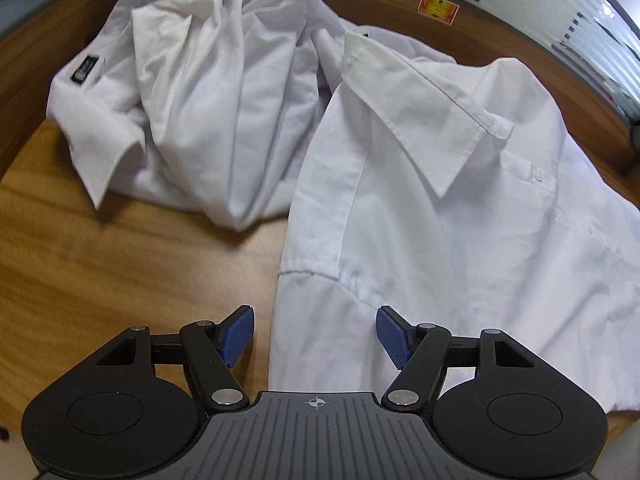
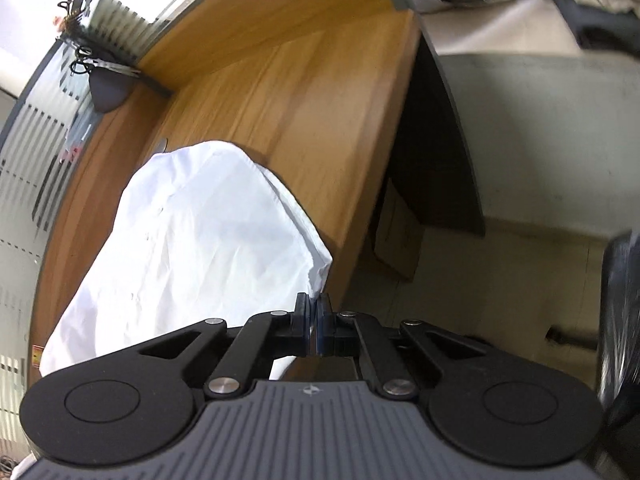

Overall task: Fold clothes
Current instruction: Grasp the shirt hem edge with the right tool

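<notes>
Left wrist view first: the left gripper (image 1: 316,334) hovers with its jaws apart, ribbed blue pads (image 1: 394,338) straddling the sleeve edge of a white dress shirt (image 1: 460,216) without pressing it. The shirt lies flat on the wooden table (image 1: 100,264), its stitched collar (image 1: 420,120) pointed and crisp; its right side runs out of frame. Behind it sits a second white shirt (image 1: 208,112), crumpled into soft folds, with a dark label (image 1: 84,70) too small to read.

Over to the right wrist view: the right gripper (image 2: 314,322) has its jaws together, seemingly pinching a thin corner of the white fabric (image 2: 192,248), though the contact point is hard to make out. The cloth drapes at the table's edge (image 2: 352,216); the floor beyond is blurred.
</notes>
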### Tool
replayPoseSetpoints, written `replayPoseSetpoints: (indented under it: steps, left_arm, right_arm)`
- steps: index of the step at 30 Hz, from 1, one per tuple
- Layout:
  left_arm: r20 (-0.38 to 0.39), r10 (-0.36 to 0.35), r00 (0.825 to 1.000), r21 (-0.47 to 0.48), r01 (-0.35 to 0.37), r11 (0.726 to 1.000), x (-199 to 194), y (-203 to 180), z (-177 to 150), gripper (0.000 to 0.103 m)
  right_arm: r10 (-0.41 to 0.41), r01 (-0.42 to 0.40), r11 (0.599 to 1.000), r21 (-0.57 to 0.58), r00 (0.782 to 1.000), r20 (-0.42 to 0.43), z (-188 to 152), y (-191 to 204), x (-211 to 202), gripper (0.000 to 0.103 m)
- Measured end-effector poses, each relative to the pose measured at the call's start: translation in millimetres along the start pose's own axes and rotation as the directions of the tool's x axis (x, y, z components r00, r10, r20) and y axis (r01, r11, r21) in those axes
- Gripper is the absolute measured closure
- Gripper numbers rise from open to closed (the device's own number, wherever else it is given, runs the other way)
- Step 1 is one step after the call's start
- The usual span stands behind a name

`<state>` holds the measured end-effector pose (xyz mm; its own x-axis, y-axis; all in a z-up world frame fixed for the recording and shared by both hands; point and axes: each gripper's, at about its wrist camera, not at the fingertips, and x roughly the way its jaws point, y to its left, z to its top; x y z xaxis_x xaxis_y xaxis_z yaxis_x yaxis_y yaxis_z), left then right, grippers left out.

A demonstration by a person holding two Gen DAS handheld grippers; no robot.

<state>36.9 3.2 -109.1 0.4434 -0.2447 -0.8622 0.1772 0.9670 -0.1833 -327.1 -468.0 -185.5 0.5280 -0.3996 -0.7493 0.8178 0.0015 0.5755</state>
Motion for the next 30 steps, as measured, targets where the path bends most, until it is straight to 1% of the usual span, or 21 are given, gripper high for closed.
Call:
replayPoseSetpoints:
  steps: [7, 12, 15, 18, 21, 24, 27, 29, 30]
  left_arm:
    - [-0.021, 0.003, 1.000, -0.072, -0.005, 0.997, -5, -27, -22, 0.033]
    - [-0.024, 0.004, 1.000, -0.086, -0.006, 0.996, -9, -59, -33, 0.033]
    - [-0.028, 0.012, 1.000, -0.091, -0.015, 0.996, -11, -77, -39, 0.033]
    - [-0.031, 0.026, 0.999, -0.095, -0.029, 0.995, -11, -95, -44, 0.033]
    - [-0.031, 0.038, 0.999, -0.107, -0.041, 0.993, -10, -112, -47, 0.033]
    - [-0.037, 0.044, 0.998, -0.104, -0.047, 0.993, -3, -126, -45, 0.033]
    - [-0.031, 0.091, 0.995, -0.077, -0.093, 0.993, 2, -138, -46, 0.036]
    - [-0.023, 0.117, 0.993, -0.069, -0.118, 0.991, 3, -145, -46, 0.036]
    - [-0.018, 0.117, 0.993, -0.080, -0.118, 0.990, 2, -145, -45, 0.036]
  right_arm:
    - [-0.058, 0.058, 0.988, -0.144, 0.998, 0.000, 61, 24, 24, 0.100]
    - [-0.091, 0.092, 0.959, -0.268, 0.996, 0.014, 112, 34, 38, 0.100]
    - [-0.118, 0.121, 0.931, -0.343, 0.993, 0.032, 143, 43, 46, 0.100]
    - [-0.151, 0.159, 0.893, -0.421, 0.987, 0.051, 168, 50, 53, 0.100]
    - [-0.176, 0.184, 0.849, -0.496, 0.982, 0.063, 178, 45, 50, 0.100]
    - [-0.193, 0.201, 0.814, -0.545, 0.979, 0.072, 189, 42, 49, 0.100]
    - [-0.224, 0.237, 0.783, -0.575, 0.970, 0.095, 199, 36, 47, 0.100]
    - [-0.252, 0.266, 0.769, -0.581, 0.962, 0.106, 203, 30, 43, 0.100]
    - [-0.267, 0.276, 0.764, -0.583, 0.958, 0.104, 206, 25, 42, 0.100]
